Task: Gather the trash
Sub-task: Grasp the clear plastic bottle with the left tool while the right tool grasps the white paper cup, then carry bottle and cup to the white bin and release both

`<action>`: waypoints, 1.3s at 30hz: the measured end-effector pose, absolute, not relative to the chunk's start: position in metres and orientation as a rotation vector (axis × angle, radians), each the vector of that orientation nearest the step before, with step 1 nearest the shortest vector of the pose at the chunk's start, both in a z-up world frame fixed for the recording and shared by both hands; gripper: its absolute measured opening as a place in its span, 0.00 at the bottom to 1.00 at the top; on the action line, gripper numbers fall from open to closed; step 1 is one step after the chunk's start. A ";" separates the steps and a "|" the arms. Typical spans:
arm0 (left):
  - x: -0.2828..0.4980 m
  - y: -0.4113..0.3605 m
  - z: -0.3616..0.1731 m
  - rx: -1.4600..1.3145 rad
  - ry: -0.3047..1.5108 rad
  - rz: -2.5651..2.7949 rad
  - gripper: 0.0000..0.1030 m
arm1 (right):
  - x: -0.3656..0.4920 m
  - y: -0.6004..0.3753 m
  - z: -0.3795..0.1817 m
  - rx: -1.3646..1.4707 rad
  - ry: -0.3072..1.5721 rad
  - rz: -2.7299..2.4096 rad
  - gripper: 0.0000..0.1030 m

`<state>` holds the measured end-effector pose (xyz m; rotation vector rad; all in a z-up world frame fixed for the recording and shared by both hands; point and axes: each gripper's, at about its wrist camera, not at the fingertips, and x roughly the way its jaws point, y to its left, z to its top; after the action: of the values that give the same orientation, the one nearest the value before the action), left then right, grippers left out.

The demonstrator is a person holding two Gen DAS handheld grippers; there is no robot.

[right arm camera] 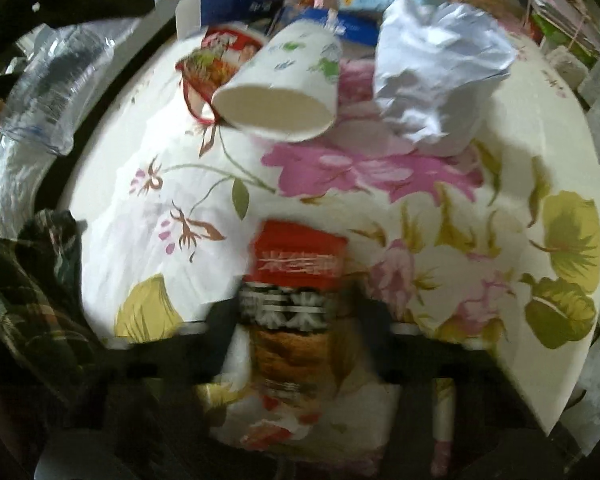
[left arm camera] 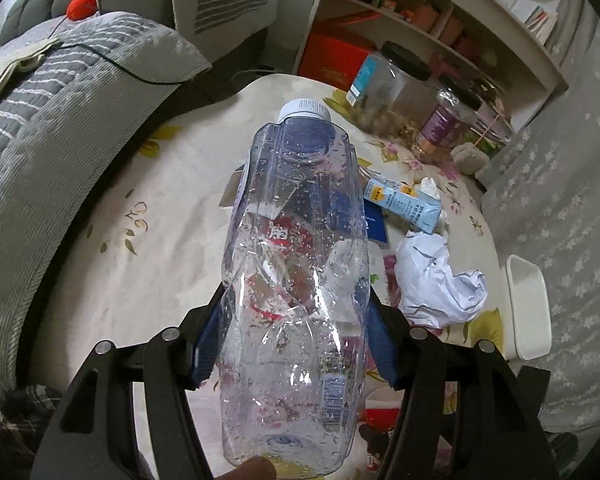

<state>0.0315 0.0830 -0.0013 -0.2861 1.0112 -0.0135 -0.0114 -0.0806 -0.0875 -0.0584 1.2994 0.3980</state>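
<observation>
A: Bottle first. We saw the left gripper (left arm camera: 294, 328) clamped on a crushed clear plastic bottle (left arm camera: 296, 240), blue pads pressing both dented sides, white cap pointing away, the whole thing lifted above the floral tablecloth (left arm camera: 160, 216).

B: Agreed. And the right gripper (right arm camera: 296, 320)?

A: We logged a red snack packet (right arm camera: 296, 280) between its fingers, low over the cloth. That view was blurred; the jaws looked closed on it, probably gripping, but we couldn't confirm contact.

B: Other trash?

A: We noted a paper cup (right arm camera: 284, 84) lying on its side, mouth toward the right camera, crumpled white paper (right arm camera: 432, 68) just beside it, and a light blue carton (left arm camera: 404, 204) behind that. Two jars (left arm camera: 396, 84) stood at the far edge near a shelf (left arm camera: 440, 36).
</observation>
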 end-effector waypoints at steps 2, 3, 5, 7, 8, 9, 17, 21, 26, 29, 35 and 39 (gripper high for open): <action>0.031 0.081 0.000 -0.282 1.001 -0.011 0.60 | -0.013 -0.077 -0.076 -0.067 1.260 0.414 0.37; 0.028 0.081 0.001 -0.277 0.990 -0.010 0.60 | -0.014 -0.077 -0.069 -0.063 1.240 0.419 0.37; 0.025 0.078 0.005 -0.266 0.964 -0.011 0.60 | -0.015 -0.079 -0.049 -0.037 1.180 0.424 0.37; 0.024 0.075 0.011 -0.257 0.937 -0.010 0.60 | -0.012 -0.086 -0.028 -0.011 1.121 0.408 0.37; 0.023 0.073 0.015 -0.255 0.916 -0.008 0.60 | -0.011 -0.091 -0.015 0.000 1.079 0.392 0.37; 0.023 0.071 0.019 -0.254 0.896 -0.007 0.60 | -0.009 -0.097 -0.004 0.008 1.043 0.376 0.37; 0.020 0.051 0.058 -0.228 0.715 0.031 0.60 | 0.017 -0.132 0.051 0.029 0.755 0.224 0.37; 0.018 0.035 0.075 -0.203 0.638 0.049 0.60 | 0.021 -0.150 0.068 0.037 0.652 0.168 0.38; 0.018 0.011 0.084 -0.172 0.582 0.057 0.60 | 0.022 -0.177 0.084 0.029 0.548 0.104 0.37; 0.023 -0.005 0.085 -0.170 0.581 0.053 0.60 | 0.022 -0.193 0.087 0.019 0.513 0.071 0.37; 0.032 -0.035 0.087 -0.173 0.567 0.049 0.60 | 0.028 -0.222 0.087 0.023 0.475 0.019 0.37; 0.037 -0.060 0.089 -0.167 0.564 0.030 0.60 | 0.031 -0.250 0.081 0.053 0.467 -0.027 0.37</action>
<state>0.0372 -0.0599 0.0894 -0.1670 0.5639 0.0305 0.0314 -0.2504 0.0810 0.0535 0.4665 -0.0266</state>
